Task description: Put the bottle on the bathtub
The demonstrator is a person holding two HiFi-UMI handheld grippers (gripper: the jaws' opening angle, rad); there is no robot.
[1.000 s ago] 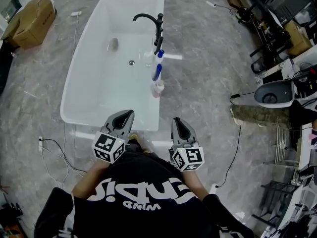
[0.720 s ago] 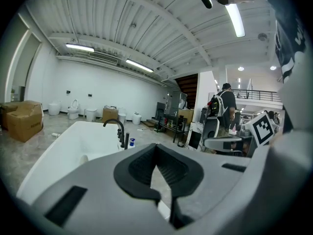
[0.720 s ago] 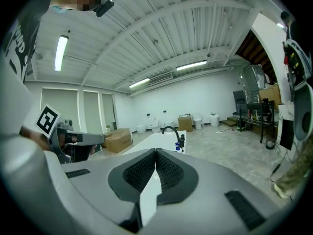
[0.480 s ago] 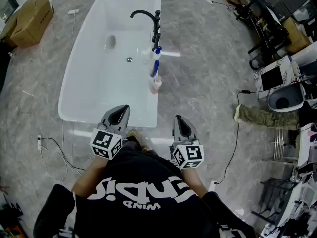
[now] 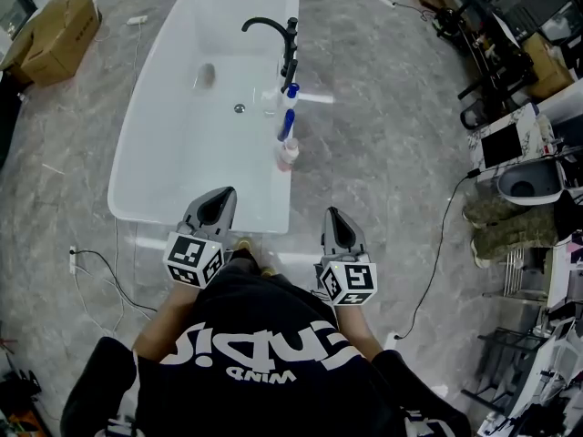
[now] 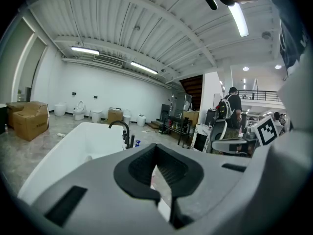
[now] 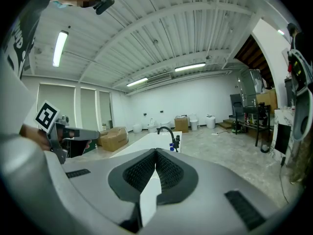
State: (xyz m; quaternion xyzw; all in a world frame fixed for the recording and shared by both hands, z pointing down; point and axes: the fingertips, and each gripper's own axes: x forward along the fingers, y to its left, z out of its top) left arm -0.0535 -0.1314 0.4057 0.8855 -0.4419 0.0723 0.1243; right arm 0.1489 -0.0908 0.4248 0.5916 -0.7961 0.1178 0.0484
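Position: at the near end of the bathtub (image 5: 157, 89), left gripper (image 5: 219, 200) and right gripper (image 5: 335, 226) held close to the body. Both sets of jaws clenched tip to tip, gripping nothing. Upright on the right rim, near the faucet (image 5: 273, 33): pink bottle (image 5: 287, 156) nearest, two blue-capped bottles (image 5: 287, 127) beyond. Probably placement complete or not begun. For any regrasp: release the jaws first, approach from the side, grip below the cap, keep clear of neighbouring bottles.
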